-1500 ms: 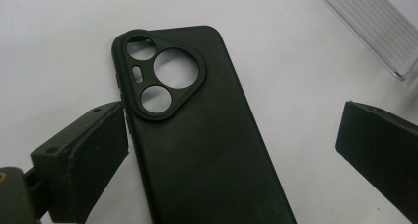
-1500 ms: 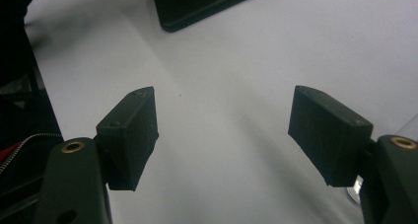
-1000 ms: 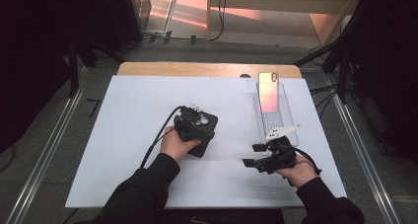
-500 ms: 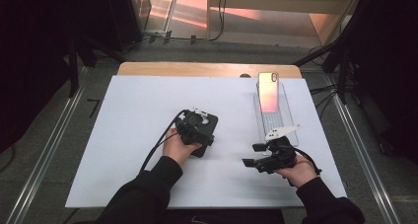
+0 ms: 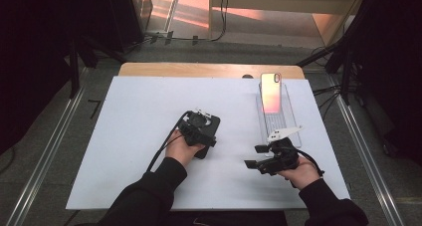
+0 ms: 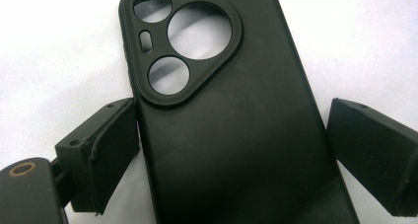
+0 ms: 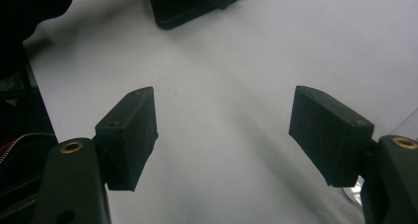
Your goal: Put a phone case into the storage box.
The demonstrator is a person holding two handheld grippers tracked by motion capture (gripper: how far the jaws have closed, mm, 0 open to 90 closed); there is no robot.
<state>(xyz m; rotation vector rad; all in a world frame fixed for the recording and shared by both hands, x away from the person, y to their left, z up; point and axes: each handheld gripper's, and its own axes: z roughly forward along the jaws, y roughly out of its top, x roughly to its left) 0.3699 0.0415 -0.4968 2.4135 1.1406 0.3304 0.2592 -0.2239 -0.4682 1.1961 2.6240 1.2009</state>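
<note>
A black phone case [image 6: 231, 135] lies back up on the white table [image 5: 124, 136], its camera cutouts at the far end. My left gripper [image 6: 231, 155] straddles it across its width. Its jaws have just been closing, with the case between them; the left pad [image 6: 113, 145] is at the case's edge and the right pad [image 6: 374, 155] stands just off it. From above, the left gripper [image 5: 201, 124] covers much of the case [image 5: 213, 129]. My right gripper [image 5: 253, 156] hovers low over bare table with its jaws wide open and nothing between its pads [image 7: 130, 135].
A phone [image 5: 271, 91] with a pinkish reflecting screen leans in a clear plastic stand [image 5: 278, 121] at the back right, just beyond the right gripper. The table's wooden far edge [image 5: 199, 69] borders a grey floor with cables.
The left hand has edged slightly over the black case. The right hand has stayed where it was.
</note>
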